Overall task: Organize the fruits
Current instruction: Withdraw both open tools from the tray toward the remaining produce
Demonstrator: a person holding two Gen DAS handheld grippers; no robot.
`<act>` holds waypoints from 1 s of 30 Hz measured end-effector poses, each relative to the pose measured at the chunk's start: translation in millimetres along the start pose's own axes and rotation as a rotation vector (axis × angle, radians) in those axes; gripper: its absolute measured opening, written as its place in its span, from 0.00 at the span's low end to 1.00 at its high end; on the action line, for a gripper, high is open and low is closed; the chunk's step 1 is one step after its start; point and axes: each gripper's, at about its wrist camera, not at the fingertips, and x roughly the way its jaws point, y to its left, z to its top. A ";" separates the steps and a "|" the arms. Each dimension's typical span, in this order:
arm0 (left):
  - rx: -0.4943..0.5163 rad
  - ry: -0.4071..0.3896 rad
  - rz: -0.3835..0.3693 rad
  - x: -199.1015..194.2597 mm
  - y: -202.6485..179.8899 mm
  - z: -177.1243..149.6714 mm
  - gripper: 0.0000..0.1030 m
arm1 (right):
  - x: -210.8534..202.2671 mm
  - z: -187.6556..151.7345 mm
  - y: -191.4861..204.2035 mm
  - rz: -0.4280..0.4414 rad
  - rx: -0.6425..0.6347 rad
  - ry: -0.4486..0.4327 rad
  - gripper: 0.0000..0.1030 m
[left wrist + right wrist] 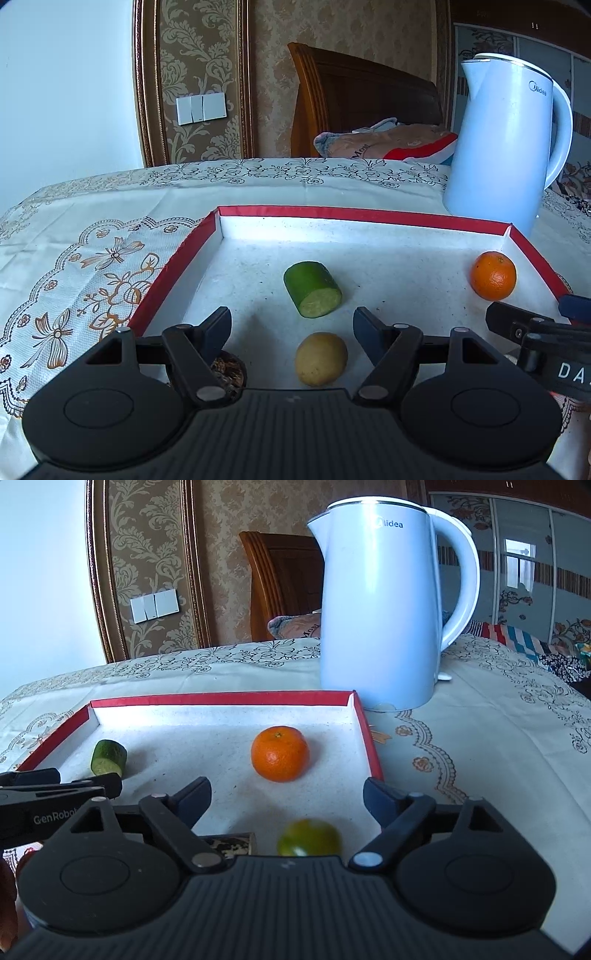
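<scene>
While both claws, left [291, 326] and right [287, 797], stand apart and empty, the green citrus [308, 837] (blurred) should be left settled in the tray [221, 698].

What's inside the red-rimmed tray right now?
The red-rimmed white tray holds a cut green cucumber piece, an orange tangerine, a tan potato, a greenish citrus fruit and a dark brown item partly covered by the left gripper.
</scene>
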 end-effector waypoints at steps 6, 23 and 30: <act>0.022 -0.032 -0.008 -17.6 5.0 -6.3 0.70 | -11.3 -3.7 -2.5 0.022 0.016 -0.019 0.88; -0.095 -0.058 -0.076 -74.8 54.0 -27.4 0.71 | -61.9 -23.6 -21.4 0.075 0.090 -0.093 0.89; -0.042 -0.076 -0.125 -96.4 52.6 -43.8 0.71 | -100.0 -42.8 -35.7 0.127 0.092 -0.116 0.89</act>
